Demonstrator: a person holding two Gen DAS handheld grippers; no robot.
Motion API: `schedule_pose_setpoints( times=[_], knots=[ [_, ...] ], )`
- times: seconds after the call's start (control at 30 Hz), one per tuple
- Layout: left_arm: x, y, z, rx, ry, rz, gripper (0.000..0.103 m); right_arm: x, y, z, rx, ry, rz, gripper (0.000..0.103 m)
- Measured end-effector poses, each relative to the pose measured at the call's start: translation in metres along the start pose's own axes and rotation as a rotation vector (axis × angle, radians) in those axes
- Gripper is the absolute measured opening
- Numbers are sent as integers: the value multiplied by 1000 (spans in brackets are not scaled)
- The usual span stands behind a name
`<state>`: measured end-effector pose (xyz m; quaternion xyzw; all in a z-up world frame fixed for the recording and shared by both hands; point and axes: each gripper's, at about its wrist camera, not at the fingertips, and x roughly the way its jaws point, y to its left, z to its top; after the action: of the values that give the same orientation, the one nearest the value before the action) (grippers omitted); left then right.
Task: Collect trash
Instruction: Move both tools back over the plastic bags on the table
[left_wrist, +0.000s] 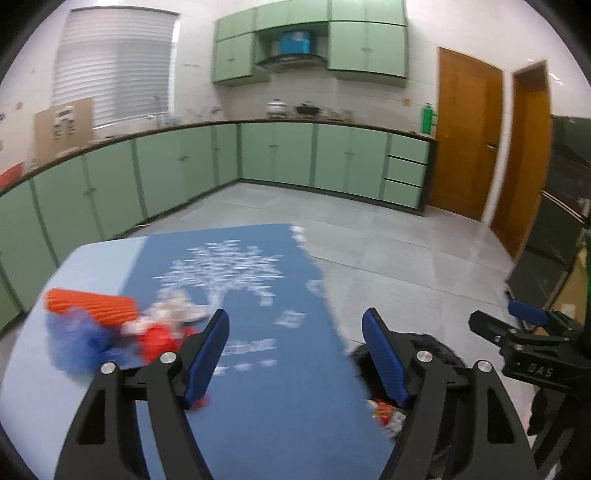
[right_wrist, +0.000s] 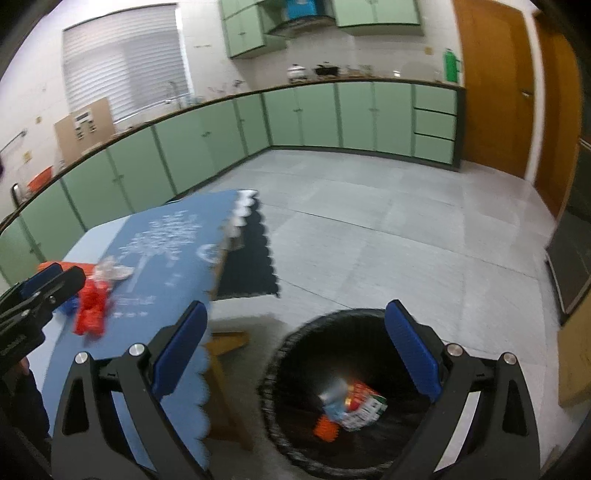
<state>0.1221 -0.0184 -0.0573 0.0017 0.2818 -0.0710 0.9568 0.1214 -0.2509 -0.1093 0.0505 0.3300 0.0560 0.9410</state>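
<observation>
Several pieces of trash lie blurred on the left of the blue tablecloth (left_wrist: 258, 387): an orange ribbed piece (left_wrist: 92, 306), a crumpled blue wad (left_wrist: 77, 343), a red wrapper (left_wrist: 159, 339) and white crumpled paper (left_wrist: 173, 310). My left gripper (left_wrist: 295, 321) hangs open over the cloth, right of that heap, nothing between its fingers. A black bin (right_wrist: 295, 339) stands on the floor beside the table; in it lie a printed carton (right_wrist: 364, 406), an orange piece (right_wrist: 325, 430) and a bluish item (right_wrist: 334, 397). My right gripper (right_wrist: 295, 306) is open and empty above the bin.
Green base cabinets (left_wrist: 277, 155) run along the far walls, with wooden doors (left_wrist: 465, 136) to the right. Grey tiled floor (right_wrist: 388, 229) stretches beyond the table. A dark scalloped mat (right_wrist: 247, 266) lies by the table's edge, and a wooden table leg (right_wrist: 221, 343) shows beside the bin.
</observation>
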Motion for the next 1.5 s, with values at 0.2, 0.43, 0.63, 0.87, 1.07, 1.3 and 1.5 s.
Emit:
schedule_pose_setpoints(
  times=[0.2, 0.43, 0.63, 0.87, 1.07, 1.3, 1.5],
  knots=[
    [-12, 57, -8, -48, -17, 116, 73, 6, 64, 6, -76, -21, 77, 94],
    [-23, 107, -23, -84, -19, 223, 73, 20, 131, 9, -148, -24, 153, 94],
    [-28, 150, -37, -112, -3, 298, 73, 39, 179, 4, -189, 6, 209, 94],
    [-25, 179, -50, -147, 30, 326, 73, 62, 223, -7, -249, 56, 239, 94],
    [-20, 192, -57, -161, 48, 324, 73, 78, 243, -15, -283, 98, 243, 94],
    [-17, 207, -64, -189, 65, 325, 73, 96, 258, -20, -295, 143, 227, 86],
    [-12, 204, -63, -186, 76, 297, 73, 114, 264, -26, -305, 221, 237, 58]
  ],
)
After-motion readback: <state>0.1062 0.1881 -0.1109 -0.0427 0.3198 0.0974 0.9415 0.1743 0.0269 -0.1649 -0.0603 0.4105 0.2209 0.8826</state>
